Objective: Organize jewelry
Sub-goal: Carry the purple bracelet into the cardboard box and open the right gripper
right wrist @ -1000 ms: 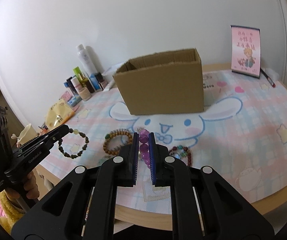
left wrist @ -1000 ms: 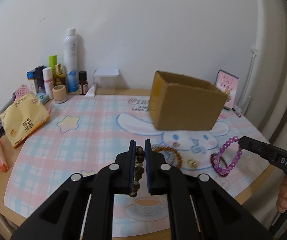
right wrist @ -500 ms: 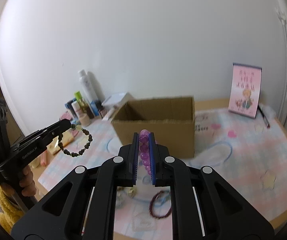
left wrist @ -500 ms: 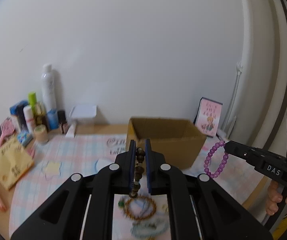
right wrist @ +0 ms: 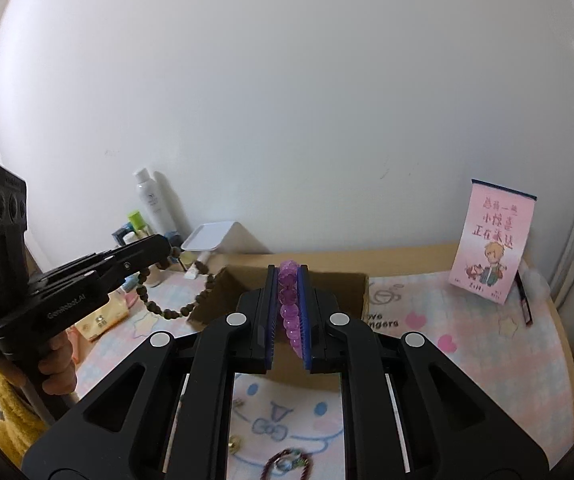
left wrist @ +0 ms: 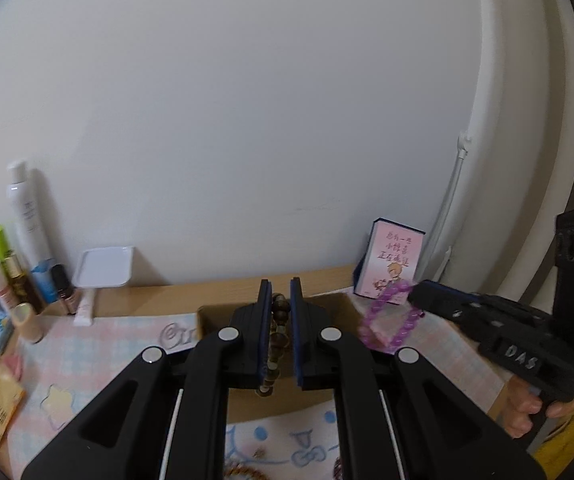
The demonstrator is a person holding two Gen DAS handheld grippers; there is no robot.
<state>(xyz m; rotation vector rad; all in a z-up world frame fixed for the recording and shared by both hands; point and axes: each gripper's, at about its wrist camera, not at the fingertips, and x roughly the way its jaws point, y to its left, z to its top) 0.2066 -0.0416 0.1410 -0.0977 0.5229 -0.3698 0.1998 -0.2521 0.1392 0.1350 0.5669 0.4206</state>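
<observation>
White wall, desk with a pastel cartoon mat [left wrist: 127, 344]; each tool carries a bracelet.
Left wrist view: the left gripper [left wrist: 278, 312], tilted downward, pinches the brown bead bracelet [left wrist: 275, 344] above the cardboard box [left wrist: 215, 320]. Right wrist view: the right gripper [right wrist: 288, 300], also tilted downward, clamps the purple bead bracelet [right wrist: 290, 312] just before the box's open top.

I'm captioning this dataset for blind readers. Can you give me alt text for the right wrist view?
The right tool is shut on a purple bead bracelet, raised in front of an open cardboard box on a pastel cartoon mat. At left, the left tool dangles a brown bead bracelet near the box. Bottles and a pink card stand against the white wall.
</observation>
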